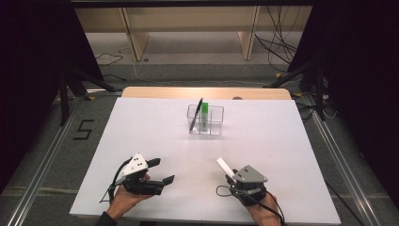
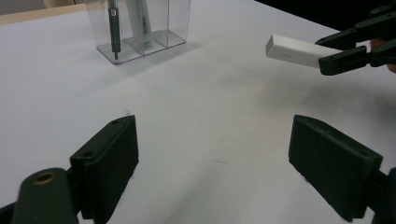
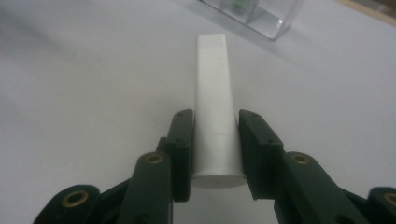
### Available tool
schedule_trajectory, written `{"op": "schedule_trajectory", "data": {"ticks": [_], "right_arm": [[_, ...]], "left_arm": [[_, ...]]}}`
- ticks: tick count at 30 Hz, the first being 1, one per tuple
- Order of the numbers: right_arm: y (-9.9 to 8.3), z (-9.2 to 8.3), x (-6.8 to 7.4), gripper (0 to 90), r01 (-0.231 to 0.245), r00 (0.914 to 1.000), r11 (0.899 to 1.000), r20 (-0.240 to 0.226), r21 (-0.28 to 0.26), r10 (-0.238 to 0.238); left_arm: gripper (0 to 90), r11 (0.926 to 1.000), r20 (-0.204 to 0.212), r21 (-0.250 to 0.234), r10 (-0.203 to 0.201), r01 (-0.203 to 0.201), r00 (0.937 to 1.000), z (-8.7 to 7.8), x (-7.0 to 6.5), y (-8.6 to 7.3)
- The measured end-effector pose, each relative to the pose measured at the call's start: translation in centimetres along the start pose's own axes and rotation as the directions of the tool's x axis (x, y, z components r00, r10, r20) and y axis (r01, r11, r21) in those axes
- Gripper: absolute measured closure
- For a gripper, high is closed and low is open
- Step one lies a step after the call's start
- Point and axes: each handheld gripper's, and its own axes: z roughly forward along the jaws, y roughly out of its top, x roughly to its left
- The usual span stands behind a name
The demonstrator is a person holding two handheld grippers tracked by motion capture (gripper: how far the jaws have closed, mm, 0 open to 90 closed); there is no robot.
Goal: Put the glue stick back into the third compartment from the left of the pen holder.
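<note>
- While I watch, the white tube (image 3: 213, 107) sits clamped between the right gripper's (image 3: 212, 144) jaws, held clear above the table (image 1: 141, 132), flat end pointing toward the organizer (image 1: 205, 120).
- Left gripper (image 2: 212, 163): jaws wide apart, nothing between them, low over the table, well apart from the tube.
- Organizer stands at the far middle, with a black pen (image 1: 196, 114) and green tube (image 1: 204, 113) upright inside.

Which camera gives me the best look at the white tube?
The right gripper view: the white tube sits close up, clamped between the jaws. The left gripper view shows it farther off, side-on. The high view shows it small.
</note>
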Motion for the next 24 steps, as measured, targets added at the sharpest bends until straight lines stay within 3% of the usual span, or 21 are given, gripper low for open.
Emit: {"op": "schedule_trajectory", "data": {"ticks": [3,9,12,16,18,21,24], "right_arm": [[0.3,-0.1,0.7,67.7,0.062,0.998,0.998,-0.01,-0.014,-0.062],[0.5,0.0,1.3,67.7,0.13,0.991,0.991,-0.026,-0.036,-0.131],[0.6,0.0,1.8,67.7,0.177,0.9836,0.983,-0.029,-0.051,-0.178],[0.7,-0.1,2.7,67.6,0.26,0.9652,0.963,-0.008,-0.072,-0.262],[0.8,0.0,3.1,67.7,0.321,0.9468,0.943,0.01,-0.087,-0.322],[0.8,0.1,3.9,67.6,0.422,0.9066,0.901,0.047,-0.098,-0.419],[0.7,0.2,4.6,67.6,0.537,0.8431,0.837,0.09,-0.101,-0.53]], "left_arm": [[15.7,1.0,0.003,0.007,-0.001,0.001,1.0,0.0,0.1,0.0],[15.7,0.9997,0.019,0.022,-0.008,0.007,0.9998,0.1,0.3,0.0],[15.7,0.9995,0.027,0.029,-0.011,0.01,0.9996,0.2,0.3,0.0],[15.7,0.9993,0.031,0.036,-0.009,0.008,0.9995,0.2,0.4,0.0],[15.7,0.9993,0.032,0.034,-0.014,0.013,0.9994,0.3,0.4,0.0],[15.7,0.9988,0.024,0.048,-0.001,-0.001,0.9997,0.4,0.7,0.0],[15.7,0.9984,0.044,0.056,-0.014,0.011,0.9989,0.4,1.1,0.2]]}}
